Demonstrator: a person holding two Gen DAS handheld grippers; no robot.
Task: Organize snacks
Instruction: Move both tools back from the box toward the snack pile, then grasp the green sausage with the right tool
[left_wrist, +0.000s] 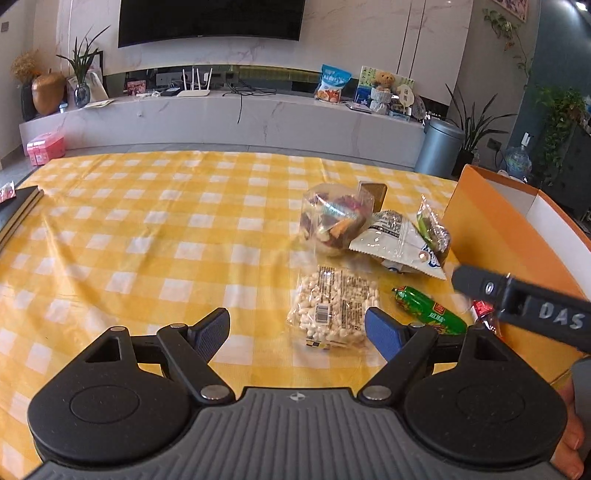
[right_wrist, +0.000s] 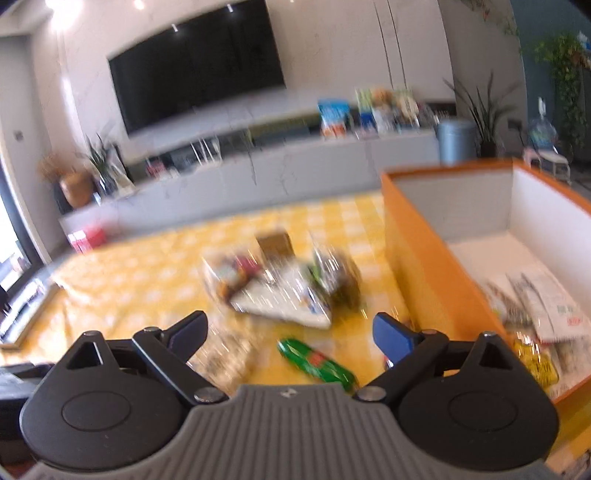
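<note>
1. Jaws of the left gripper (left_wrist: 297, 328) stand wide apart with nothing between the pads; the right-hand pad sits just at the edge of the clear packet of white pieces (left_wrist: 334, 308), which lies flat on the yellow checked desk (left_wrist: 147, 229).
2. Jaws of the right gripper (right_wrist: 290, 332) are likewise wide and hold nothing; no pad presses on any item. The green sausage stick (right_wrist: 317, 363) lies on the desk just ahead of them, angled across the line of approach.
3. Judged step in hand: each gripper is coming down on a loose snack, to carry it into the orange box (right_wrist: 417, 258).
4. Recommended for the green stick: turn the wrist so the pads close across its narrow width, not along its length, and take it near the middle so it does not swing.
5. Recommended for the flat packet: it offers little height, so come in low and pinch one edge or a raised fold; a slack film may slip.
6. Risk: the two grippers work close together; the right one crosses the left wrist view beside the stick. Stagger the moves.
7. Further off, a heap of clear and white packets (left_wrist: 373, 232) remains on the desk beside the box wall.
8. Box interior already holds several packets (right_wrist: 543, 310) at its near end; the far end shows bare floor.
</note>
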